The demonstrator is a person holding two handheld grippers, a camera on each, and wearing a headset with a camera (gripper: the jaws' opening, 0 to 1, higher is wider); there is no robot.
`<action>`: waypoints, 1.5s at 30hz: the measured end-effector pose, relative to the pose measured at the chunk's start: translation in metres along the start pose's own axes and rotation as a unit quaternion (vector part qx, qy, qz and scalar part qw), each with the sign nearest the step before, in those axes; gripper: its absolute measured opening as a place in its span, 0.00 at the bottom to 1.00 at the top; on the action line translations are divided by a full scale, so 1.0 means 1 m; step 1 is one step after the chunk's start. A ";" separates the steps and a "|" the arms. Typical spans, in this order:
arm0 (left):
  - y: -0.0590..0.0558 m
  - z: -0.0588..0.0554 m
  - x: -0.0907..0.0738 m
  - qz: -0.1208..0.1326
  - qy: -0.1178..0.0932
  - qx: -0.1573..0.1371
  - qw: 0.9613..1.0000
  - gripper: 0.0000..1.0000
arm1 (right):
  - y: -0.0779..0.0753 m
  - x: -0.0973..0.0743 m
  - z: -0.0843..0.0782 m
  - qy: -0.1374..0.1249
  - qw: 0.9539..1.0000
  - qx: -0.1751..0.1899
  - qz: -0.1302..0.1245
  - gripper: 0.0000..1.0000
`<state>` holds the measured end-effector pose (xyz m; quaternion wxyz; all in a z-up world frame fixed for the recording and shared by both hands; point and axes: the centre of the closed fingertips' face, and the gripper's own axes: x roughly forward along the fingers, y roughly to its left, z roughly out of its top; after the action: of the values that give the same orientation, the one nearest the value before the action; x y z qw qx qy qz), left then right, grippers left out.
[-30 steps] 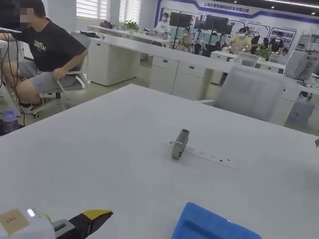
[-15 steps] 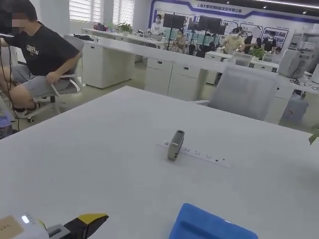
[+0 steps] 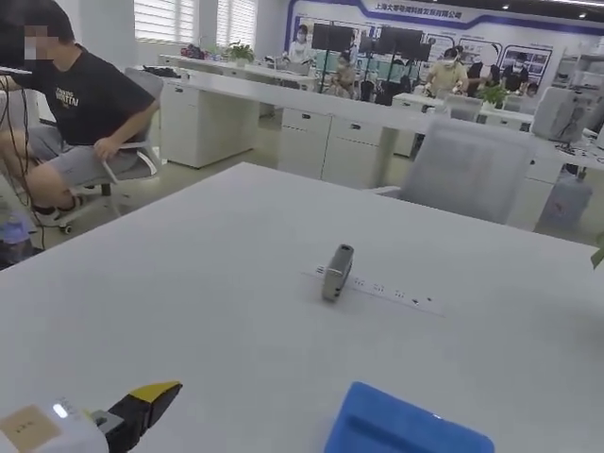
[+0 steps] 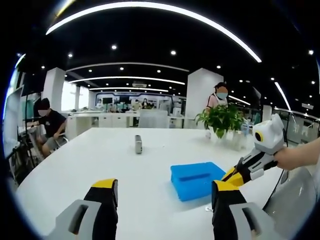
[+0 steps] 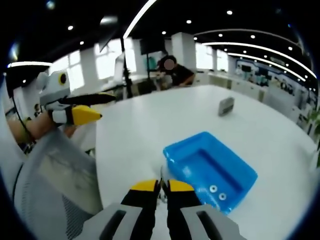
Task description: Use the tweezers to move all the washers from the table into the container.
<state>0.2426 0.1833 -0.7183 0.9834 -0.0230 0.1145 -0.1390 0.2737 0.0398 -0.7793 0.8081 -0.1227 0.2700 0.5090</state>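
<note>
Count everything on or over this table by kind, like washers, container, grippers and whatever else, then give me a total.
Washers: 2
Container: 1
Hand-held grippers: 2, left and right
Tweezers: 1
Adapter: 1
Total: 7

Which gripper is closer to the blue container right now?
Right. The right gripper, shut on the tweezers, is at the blue container's rim; the left gripper is held well clear, off to one side.
</note>
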 end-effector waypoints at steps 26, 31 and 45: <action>-0.031 0.021 0.011 -0.021 -0.059 0.047 0.997 0.99 | -0.045 -0.028 0.052 -0.059 0.998 -0.028 0.010 0.03; -0.013 0.017 0.007 0.009 -0.053 0.015 0.998 0.94 | -0.064 -0.017 0.049 -0.055 0.998 -0.024 0.020 0.03; 0.005 0.017 0.004 0.032 -0.055 -0.036 0.997 0.95 | -0.089 0.021 0.037 0.011 0.998 0.062 0.019 0.03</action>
<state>0.2514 0.1874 -0.7028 0.9907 -0.0621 0.0656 -0.1020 0.3714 0.0324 -0.7675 0.8016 -0.0730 0.3115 0.5051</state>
